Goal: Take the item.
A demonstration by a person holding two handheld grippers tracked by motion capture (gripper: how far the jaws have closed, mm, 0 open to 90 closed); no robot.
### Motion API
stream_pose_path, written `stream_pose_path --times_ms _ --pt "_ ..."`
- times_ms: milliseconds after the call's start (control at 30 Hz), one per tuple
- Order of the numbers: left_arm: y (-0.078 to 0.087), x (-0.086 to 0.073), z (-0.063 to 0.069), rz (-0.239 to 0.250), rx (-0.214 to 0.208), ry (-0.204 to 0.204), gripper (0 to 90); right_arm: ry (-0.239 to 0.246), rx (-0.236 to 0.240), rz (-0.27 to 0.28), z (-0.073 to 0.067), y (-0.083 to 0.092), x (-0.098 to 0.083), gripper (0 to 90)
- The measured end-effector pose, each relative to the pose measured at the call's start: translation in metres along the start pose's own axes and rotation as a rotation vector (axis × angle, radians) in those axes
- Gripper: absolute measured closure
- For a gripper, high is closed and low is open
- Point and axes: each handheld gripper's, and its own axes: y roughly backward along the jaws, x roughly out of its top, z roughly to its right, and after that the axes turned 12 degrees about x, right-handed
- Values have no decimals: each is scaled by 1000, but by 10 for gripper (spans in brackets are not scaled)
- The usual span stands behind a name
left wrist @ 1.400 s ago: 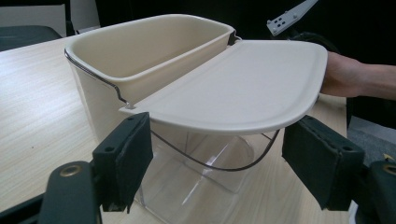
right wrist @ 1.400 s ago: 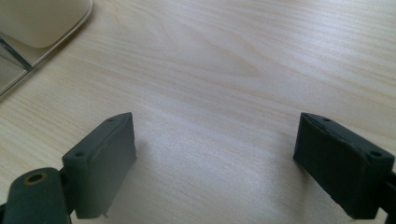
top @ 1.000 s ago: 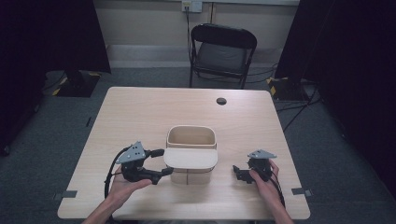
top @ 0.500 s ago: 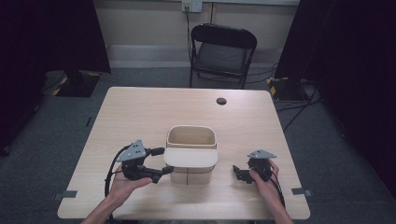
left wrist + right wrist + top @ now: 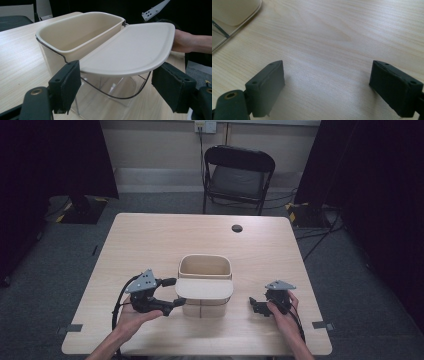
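Sitting at lower centre of the high view, the cream bin (image 5: 205,285) rests on the table (image 5: 150,245), its lid (image 5: 204,289) swung flat toward the person. The left gripper (image 5: 172,292) has 2 jaws spread wide around the lid's edge. The right gripper (image 5: 253,304), lower right, is spread over bare wood.

bin (image 5: 205,270) mid-table, bare tabletop (image 5: 165,237) around, small black disc (image 5: 237,228) beyond

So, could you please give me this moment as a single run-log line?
left tool: open, jaws either side of bin lid | right tool: open, empty, above table | bin: lid half across
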Motion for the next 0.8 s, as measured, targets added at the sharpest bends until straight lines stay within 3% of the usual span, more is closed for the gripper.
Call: stream_pose_path --times_ms 567,800 --pt "1 6 -3 3 -16 0 238 -2 0 0 0 0 0 118" --pt "2 12 -2 0 -7 -18 257 0 -1 -1 0 0 0 117"
